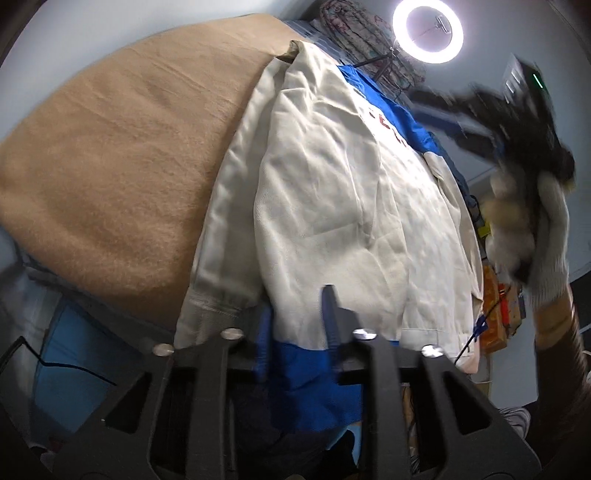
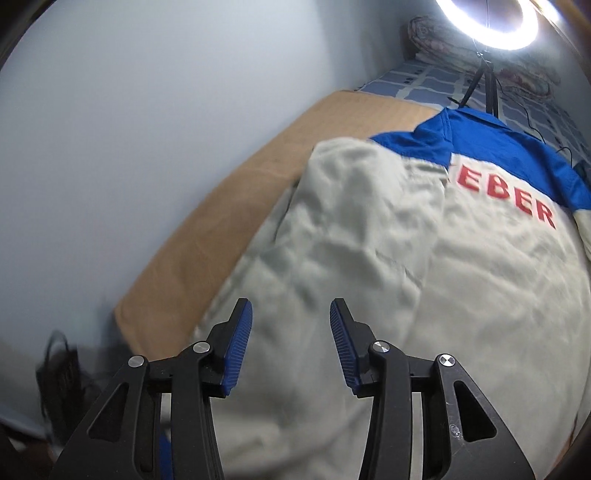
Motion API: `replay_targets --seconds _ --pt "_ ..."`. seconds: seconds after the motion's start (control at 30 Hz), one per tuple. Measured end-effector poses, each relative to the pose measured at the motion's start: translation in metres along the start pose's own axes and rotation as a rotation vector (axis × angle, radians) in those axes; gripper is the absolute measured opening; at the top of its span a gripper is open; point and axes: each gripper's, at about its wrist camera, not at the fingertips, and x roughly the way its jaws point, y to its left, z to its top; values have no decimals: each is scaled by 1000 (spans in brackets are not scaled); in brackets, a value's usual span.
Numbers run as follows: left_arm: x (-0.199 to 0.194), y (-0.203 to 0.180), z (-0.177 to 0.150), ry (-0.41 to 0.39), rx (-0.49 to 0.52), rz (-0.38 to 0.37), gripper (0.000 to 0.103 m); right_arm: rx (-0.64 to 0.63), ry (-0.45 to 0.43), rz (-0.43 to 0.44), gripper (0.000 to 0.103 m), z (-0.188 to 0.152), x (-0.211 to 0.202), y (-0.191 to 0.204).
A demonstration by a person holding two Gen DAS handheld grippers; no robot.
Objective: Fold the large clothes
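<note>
A large cream jacket (image 1: 332, 192) with a blue yoke and red letters lies back-up on a tan blanket; it also shows in the right wrist view (image 2: 406, 266). My left gripper (image 1: 295, 325) is at the jacket's near hem, its fingers standing apart with the blue hem band (image 1: 310, 384) lying between and over them. My right gripper (image 2: 291, 321) is open and empty, hovering above the cream cloth. The right gripper also shows blurred in the left wrist view (image 1: 517, 110), held by a gloved hand above the jacket's right side.
The tan blanket (image 1: 110, 155) covers the bed against a pale wall (image 2: 129, 129). A ring light on a tripod (image 2: 487, 22) stands at the bed's far end, beside a checked sheet (image 2: 436, 81) and a rolled quilt. Boxes and clutter (image 1: 498, 306) lie to the right.
</note>
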Motion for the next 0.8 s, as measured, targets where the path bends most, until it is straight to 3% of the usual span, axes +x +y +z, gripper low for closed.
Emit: replay_targets --seconds 0.07,0.37,0.63,0.67,0.77,0.8 --pt "-1 -2 -1 -8 31 19 7 11 -1 -17 43 22 16 1" --pt "-13 -1 0 -44 38 -26 5 36 33 -109 43 103 96 4" --pt "-11 4 1 -35 42 -29 5 49 115 -245 42 132 169 -3" --pt "-10 5 1 -33 38 -29 5 37 123 -266 39 133 174 -3" --pt "-10 9 1 -31 27 -36 4 20 150 -312 4 131 184 -6" --pt "-12 10 2 -35 24 -35 4 25 147 -300 3 132 184 -7"
